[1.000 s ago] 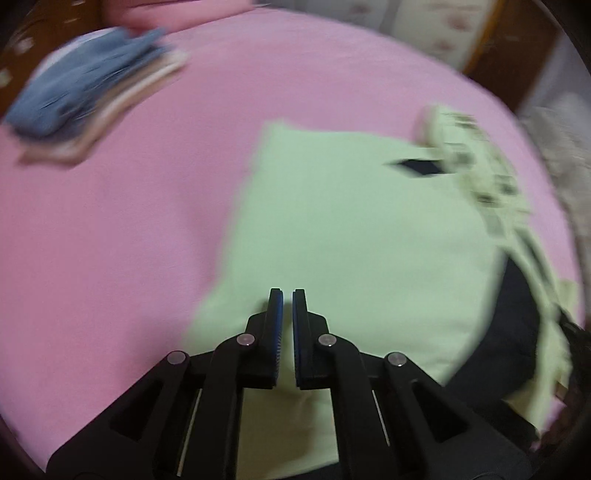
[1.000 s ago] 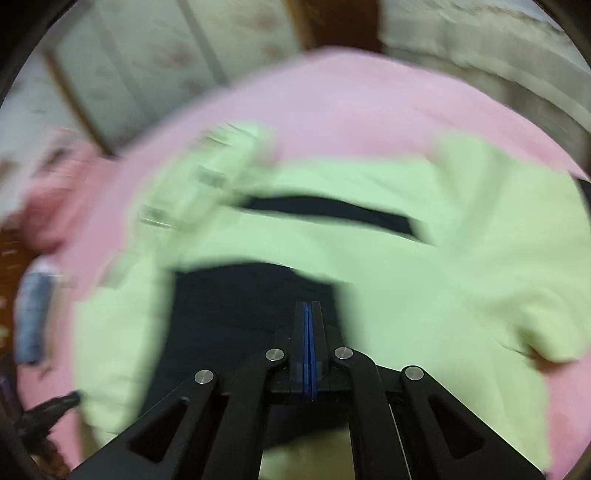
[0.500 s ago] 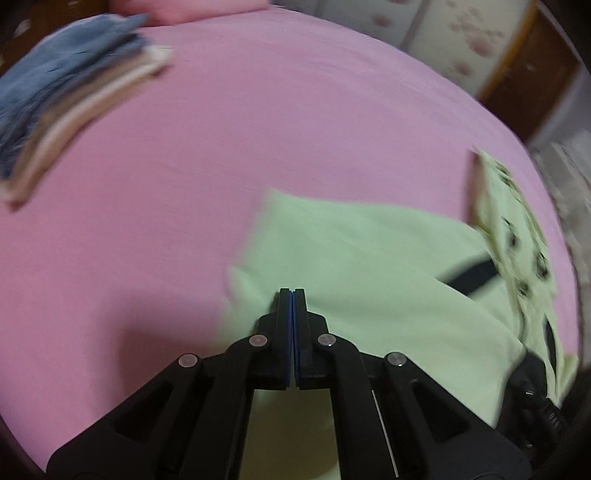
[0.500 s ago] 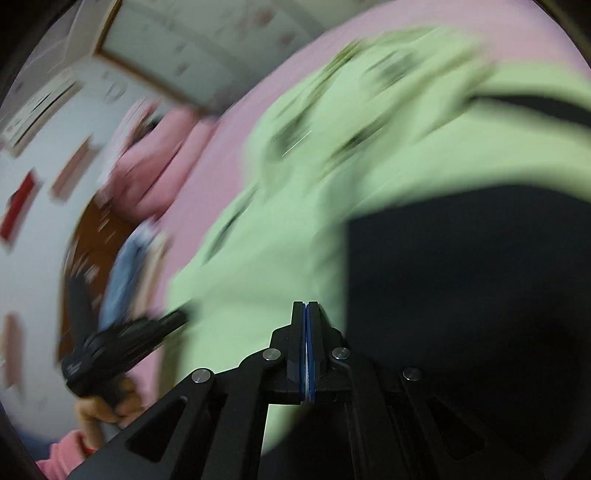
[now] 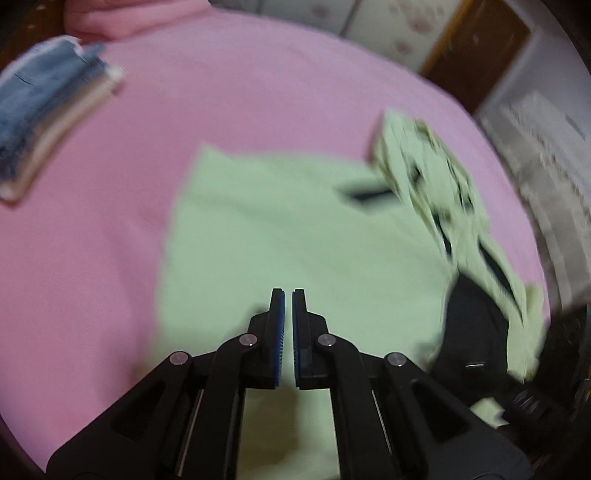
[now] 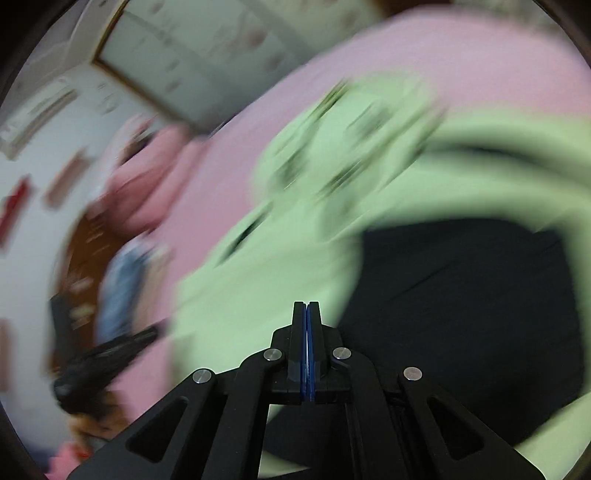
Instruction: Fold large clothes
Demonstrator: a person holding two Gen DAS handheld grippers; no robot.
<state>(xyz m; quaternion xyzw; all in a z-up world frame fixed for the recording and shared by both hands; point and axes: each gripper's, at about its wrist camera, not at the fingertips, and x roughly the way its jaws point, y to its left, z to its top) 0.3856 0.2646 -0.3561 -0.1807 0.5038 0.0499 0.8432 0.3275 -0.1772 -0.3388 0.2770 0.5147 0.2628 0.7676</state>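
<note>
A light green garment [image 5: 295,236] with a black panel [image 5: 476,332] lies on the pink bed [image 5: 92,258]; its printed part is bunched at the right [image 5: 436,173]. My left gripper [image 5: 287,295] hovers over the garment's near part, jaws a narrow gap apart, nothing between them. In the blurred right wrist view the same garment [image 6: 258,295] and its black panel [image 6: 461,314] fill the frame. My right gripper [image 6: 306,306] is shut; no cloth shows between its pads. The left gripper [image 6: 103,365] appears at the lower left there.
A stack of folded clothes, blue on top [image 5: 44,110], lies at the bed's far left. A pink pillow [image 5: 129,18] sits at the head. Patterned cabinets [image 5: 369,29] and a wooden frame [image 5: 480,48] stand behind the bed.
My left gripper closed half a second ago and has now parted slightly, pulled back over the garment. The right gripper stays shut while its view swings quickly left.
</note>
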